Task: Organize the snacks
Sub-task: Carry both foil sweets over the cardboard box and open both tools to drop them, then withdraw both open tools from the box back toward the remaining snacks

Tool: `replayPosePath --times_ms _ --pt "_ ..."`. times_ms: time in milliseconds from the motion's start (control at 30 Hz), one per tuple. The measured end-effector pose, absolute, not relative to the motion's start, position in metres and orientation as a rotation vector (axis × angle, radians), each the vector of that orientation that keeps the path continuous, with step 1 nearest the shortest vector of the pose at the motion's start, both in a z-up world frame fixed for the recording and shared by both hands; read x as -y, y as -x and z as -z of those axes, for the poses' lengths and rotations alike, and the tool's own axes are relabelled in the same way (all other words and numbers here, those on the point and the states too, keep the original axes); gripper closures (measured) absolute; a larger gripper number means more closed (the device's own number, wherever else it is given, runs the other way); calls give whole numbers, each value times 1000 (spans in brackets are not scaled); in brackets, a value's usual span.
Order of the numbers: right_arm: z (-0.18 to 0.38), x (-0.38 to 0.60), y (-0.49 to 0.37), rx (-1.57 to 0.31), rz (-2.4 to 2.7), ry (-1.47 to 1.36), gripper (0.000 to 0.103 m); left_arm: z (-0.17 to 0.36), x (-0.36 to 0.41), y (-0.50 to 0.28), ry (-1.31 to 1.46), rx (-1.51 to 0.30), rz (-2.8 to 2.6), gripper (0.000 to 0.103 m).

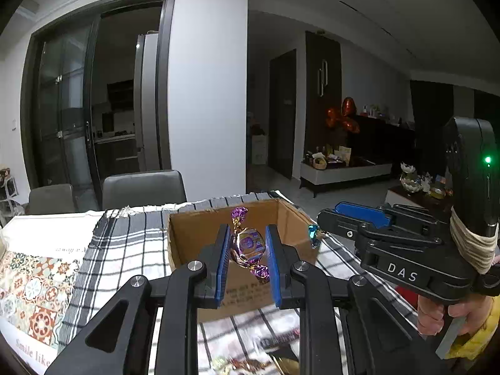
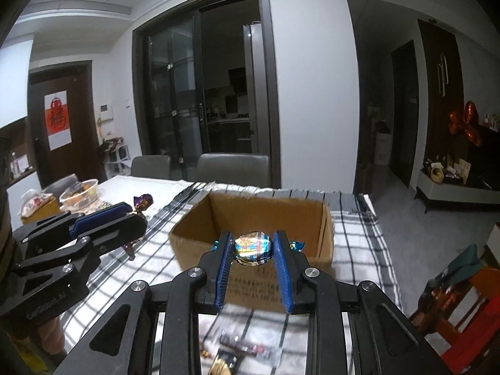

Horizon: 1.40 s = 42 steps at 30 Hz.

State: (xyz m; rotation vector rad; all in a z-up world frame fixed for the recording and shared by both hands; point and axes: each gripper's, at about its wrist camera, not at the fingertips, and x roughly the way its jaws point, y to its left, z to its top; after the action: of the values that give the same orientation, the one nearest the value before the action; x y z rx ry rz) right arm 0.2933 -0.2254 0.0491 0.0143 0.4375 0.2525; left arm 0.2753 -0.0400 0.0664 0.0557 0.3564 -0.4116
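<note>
Purple-wrapped candy (image 1: 249, 245) clamped in left gripper (image 1: 247, 247); blue-wrapped candy (image 2: 252, 247) clamped in right gripper (image 2: 253, 248); open cardboard box (image 2: 193, 228) at 12 o'clock on checked cloth (image 2: 359, 237)

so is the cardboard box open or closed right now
Open. The cardboard box has no flaps over its top, and its bare inner walls show from above in both wrist views. Its floor is hidden, so whether it holds anything cannot be told.

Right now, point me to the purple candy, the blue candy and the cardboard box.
purple candy (image 1: 250, 245): left wrist view, on its round foil body between the fingers.
blue candy (image 2: 252, 247): right wrist view, on its round foil body.
cardboard box (image 2: 268, 211): right wrist view, on its inner back wall.
</note>
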Motion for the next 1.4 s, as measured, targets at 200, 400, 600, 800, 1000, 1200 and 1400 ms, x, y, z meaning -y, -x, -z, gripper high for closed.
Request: replayPosePath --times_ms 200,400,600,800,1000,1200,1400 --pt "-56 226 -324 -450 -237 -14 75 -71 42 -307 -59 -382 413 80" --pt "-56 230 -358 -480 -205 -36 75 -70 46 -342 -48 -420 403 80" --pt "-46 236 -389 -528 -181 -70 74 -63 52 -377 -36 -484 400 79" --pt "-36 242 -398 -558 -142 -86 57 -58 49 -380 -30 -509 376 47" --pt "-37 229 -365 -524 -119 -30 57 -55 38 -354 -33 -502 355 45" --pt "-36 218 -324 -513 -144 -52 57 -52 28 -316 -46 -508 358 45" --pt "-26 210 -294 -536 -187 -97 57 -53 17 -276 -66 -466 350 45"
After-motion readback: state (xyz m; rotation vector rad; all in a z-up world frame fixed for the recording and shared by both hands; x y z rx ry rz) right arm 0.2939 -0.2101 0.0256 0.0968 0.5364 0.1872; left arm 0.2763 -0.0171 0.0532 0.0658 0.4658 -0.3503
